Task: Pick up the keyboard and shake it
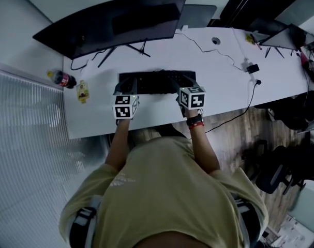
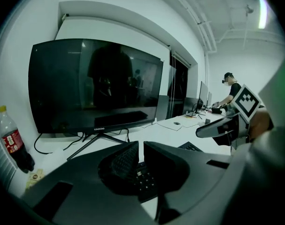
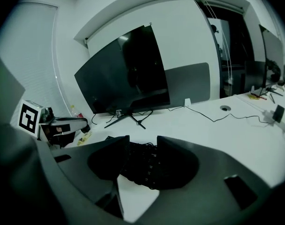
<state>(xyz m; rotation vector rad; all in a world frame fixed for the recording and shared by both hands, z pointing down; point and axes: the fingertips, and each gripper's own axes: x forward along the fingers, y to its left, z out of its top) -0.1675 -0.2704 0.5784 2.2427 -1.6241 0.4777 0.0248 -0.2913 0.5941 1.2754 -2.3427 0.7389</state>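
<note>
Here, the flat, black, rectangular keyboard (image 1: 157,81) with rows of raised keys lay on the smooth white desk (image 1: 219,61). The left gripper (image 2: 141,146) had its jaws together and empty. The right gripper (image 3: 143,144) had its jaws apart by the keyboard's right end.

Only legible text: a small logo (image 2: 97,130) at 6 o'clock on the monitor (image 2: 95,83) bezel. It reads roughly "coocaa", last letters unsure. The bottle (image 2: 11,143) at the monitor's 8 o'clock has a red label, print too small to read. Left cube (image 1: 125,107) and right cube (image 1: 192,97) carry black-and-white square markers, no characters.
</note>
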